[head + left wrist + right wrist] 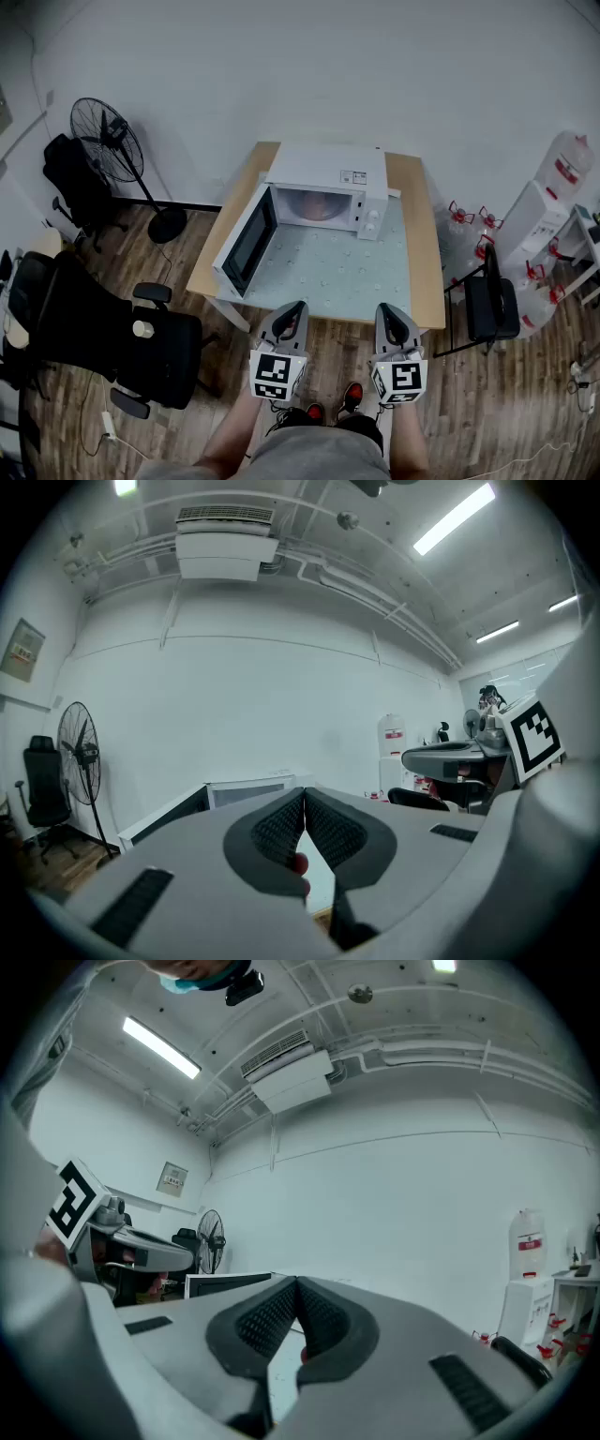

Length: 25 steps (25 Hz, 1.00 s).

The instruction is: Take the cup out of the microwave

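Observation:
A white microwave [328,192] stands at the back of the table [419,253] with its door [247,242] swung open to the left. Inside its cavity a reddish cup [320,207] shows dimly. My left gripper [290,317] and right gripper [388,322] hang side by side just short of the table's near edge, well away from the microwave. Both have their jaws pressed together with nothing between them. In the left gripper view the fingertips [304,797] meet, with the microwave [246,789] low behind them. The right gripper [296,1286] looks the same in its own view.
A standing fan [111,139] and black office chairs [112,328] are on the floor at the left. A black chair [489,300] and water bottles [565,169] stand at the right. A pale mat [337,267] covers the table in front of the microwave.

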{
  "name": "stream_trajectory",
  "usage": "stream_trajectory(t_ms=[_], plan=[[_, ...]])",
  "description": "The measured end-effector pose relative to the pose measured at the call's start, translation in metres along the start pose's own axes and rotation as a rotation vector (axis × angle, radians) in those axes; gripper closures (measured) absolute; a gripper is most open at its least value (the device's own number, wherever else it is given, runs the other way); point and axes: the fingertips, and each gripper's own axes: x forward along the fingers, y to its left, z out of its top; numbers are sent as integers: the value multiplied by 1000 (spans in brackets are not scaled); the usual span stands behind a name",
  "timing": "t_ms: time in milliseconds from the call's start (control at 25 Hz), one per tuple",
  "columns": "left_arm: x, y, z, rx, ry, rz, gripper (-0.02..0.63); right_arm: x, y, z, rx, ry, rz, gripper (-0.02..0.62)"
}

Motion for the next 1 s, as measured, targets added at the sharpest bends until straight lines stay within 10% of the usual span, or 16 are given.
stream_trajectory(t_ms=[1000], plan=[[62, 74, -8, -30, 8, 126, 583, 111, 1, -19, 13, 4, 111, 580]])
